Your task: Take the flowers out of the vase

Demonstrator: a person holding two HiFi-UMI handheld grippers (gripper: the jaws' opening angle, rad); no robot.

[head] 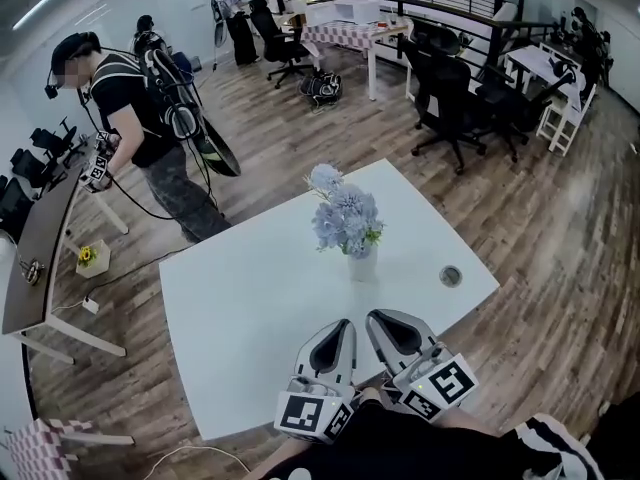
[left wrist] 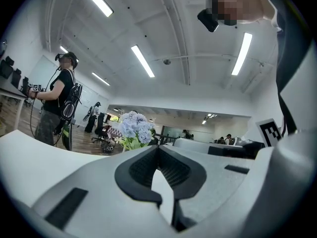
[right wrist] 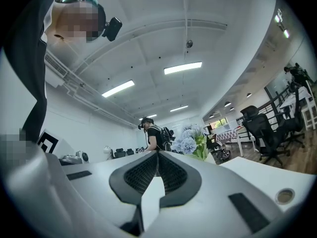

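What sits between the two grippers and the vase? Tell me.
Nothing: in the head view only bare table top lies between the left gripper, the right gripper and the vase.

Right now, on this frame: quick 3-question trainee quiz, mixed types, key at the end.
1. True or false: the flowers are already out of the vase.
2. The left gripper and right gripper are: A) both open, B) both shut and empty, C) shut on a stem.
3. In the head view, on which side of the vase does the round port in the table lie?
Key: 1 false; 2 B; 3 right.
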